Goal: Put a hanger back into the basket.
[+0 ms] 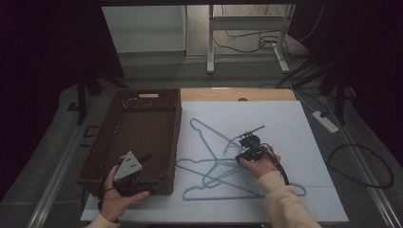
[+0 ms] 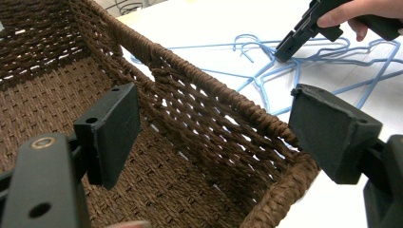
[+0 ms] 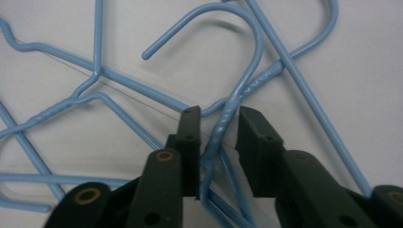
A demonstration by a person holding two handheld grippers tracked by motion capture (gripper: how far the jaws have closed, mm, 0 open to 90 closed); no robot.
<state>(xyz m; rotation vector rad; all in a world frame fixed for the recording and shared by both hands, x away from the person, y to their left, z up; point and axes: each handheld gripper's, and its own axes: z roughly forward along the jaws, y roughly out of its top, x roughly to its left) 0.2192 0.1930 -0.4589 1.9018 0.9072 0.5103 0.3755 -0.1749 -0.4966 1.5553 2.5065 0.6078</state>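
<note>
White board (image 1: 285, 123) bears blue wire hangers (image 1: 214, 166), woven basket (image 1: 138, 133).

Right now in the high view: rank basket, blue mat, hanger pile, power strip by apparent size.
1. Blue mat
2. Basket
3. Hanger pile
4. Power strip

The basket and hanger pile spread over similar areas; the basket looks somewhat bigger, but the call is close. The power strip lies on the floor beyond the table, so it reads smaller than it is.
</note>
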